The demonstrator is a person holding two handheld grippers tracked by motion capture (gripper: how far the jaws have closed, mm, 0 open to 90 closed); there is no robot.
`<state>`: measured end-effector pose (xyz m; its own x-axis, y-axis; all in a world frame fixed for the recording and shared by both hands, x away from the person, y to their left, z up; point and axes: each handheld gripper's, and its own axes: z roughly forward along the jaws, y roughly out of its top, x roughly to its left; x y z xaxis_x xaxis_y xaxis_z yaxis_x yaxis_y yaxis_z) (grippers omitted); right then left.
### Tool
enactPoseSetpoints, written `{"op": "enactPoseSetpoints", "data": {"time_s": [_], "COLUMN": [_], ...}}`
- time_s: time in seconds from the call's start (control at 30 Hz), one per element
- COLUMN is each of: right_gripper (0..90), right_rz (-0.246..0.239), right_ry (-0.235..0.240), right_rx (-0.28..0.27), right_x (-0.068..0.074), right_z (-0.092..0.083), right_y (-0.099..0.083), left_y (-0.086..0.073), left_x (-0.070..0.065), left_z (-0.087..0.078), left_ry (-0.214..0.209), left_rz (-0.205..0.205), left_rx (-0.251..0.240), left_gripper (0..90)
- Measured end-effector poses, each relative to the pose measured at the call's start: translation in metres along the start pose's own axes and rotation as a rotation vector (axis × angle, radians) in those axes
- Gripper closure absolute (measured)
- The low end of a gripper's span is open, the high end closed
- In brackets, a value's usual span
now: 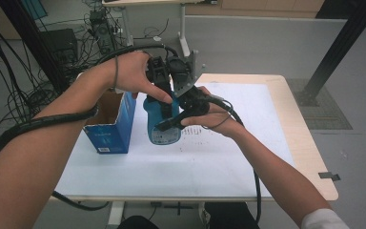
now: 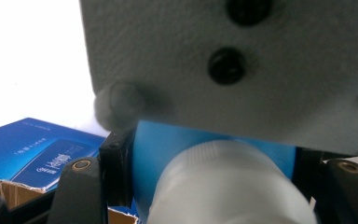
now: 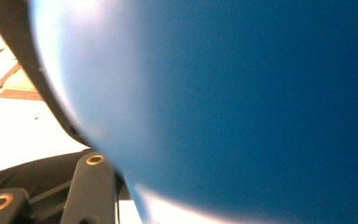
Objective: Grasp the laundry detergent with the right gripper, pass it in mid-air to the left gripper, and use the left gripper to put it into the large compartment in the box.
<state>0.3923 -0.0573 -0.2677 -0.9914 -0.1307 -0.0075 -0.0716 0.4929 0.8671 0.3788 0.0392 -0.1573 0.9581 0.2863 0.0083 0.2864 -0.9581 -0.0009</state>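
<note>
A blue bottle (image 1: pixel 163 125) with a white cap hangs upright above the white table (image 1: pixel 228 162), held between both grippers. My left gripper (image 1: pixel 160 95) comes down from above and is shut on the bottle's top. In the left gripper view the white cap (image 2: pixel 228 186) and blue shoulder (image 2: pixel 168 144) sit between its black fingers (image 2: pixel 81 186). My right gripper (image 1: pixel 174 120) reaches in from the right and is shut on the bottle's body. The blue bottle wall (image 3: pixel 242 112) lies right against the right gripper's camera, beside one black finger (image 3: pixel 91 186).
An open blue carton (image 1: pixel 110 125) stands on the table just left of the bottle, also seen as the blue carton (image 2: pixel 42 151) in the left gripper view. The right gripper's grey plate (image 2: pixel 223 65) hangs close over the left gripper. Cables trail off the table's left side.
</note>
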Motion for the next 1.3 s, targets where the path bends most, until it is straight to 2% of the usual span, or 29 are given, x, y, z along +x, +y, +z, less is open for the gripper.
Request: {"op": "enactPoseSetpoints", "data": {"time_s": [0.43,0.47,0.57,0.6,1.3], "right_gripper": [43.6,43.6,43.5,43.5,43.0], "right_rz": [-0.012,0.011,0.013,0.000,0.004], "right_ry": [0.008,-0.011,-0.002,0.013,0.025], "right_rx": [0.000,0.013,0.002,-0.007,-0.007], "right_x": [0.0007,0.0024,0.0017,0.0006,0.0003], "right_z": [0.0013,-0.0001,-0.0002,0.0006,0.0019], "right_y": [0.0004,0.0003,0.0001,0.0003,0.0000], "left_y": [0.0010,0.0010,0.0003,0.0004,0.0001], "left_x": [-0.0008,-0.0006,-0.0004,-0.0005,-0.0008], "left_z": [0.0003,0.0002,-0.0006,-0.0006,0.0003], "left_ry": [-0.011,-0.012,-0.012,-0.011,-0.014], "left_rz": [0.001,0.000,-0.006,-0.007,-0.015], "left_rx": [0.023,0.022,0.009,0.008,0.010], "left_gripper": [36.6,36.6,36.7,36.7,36.7]}}
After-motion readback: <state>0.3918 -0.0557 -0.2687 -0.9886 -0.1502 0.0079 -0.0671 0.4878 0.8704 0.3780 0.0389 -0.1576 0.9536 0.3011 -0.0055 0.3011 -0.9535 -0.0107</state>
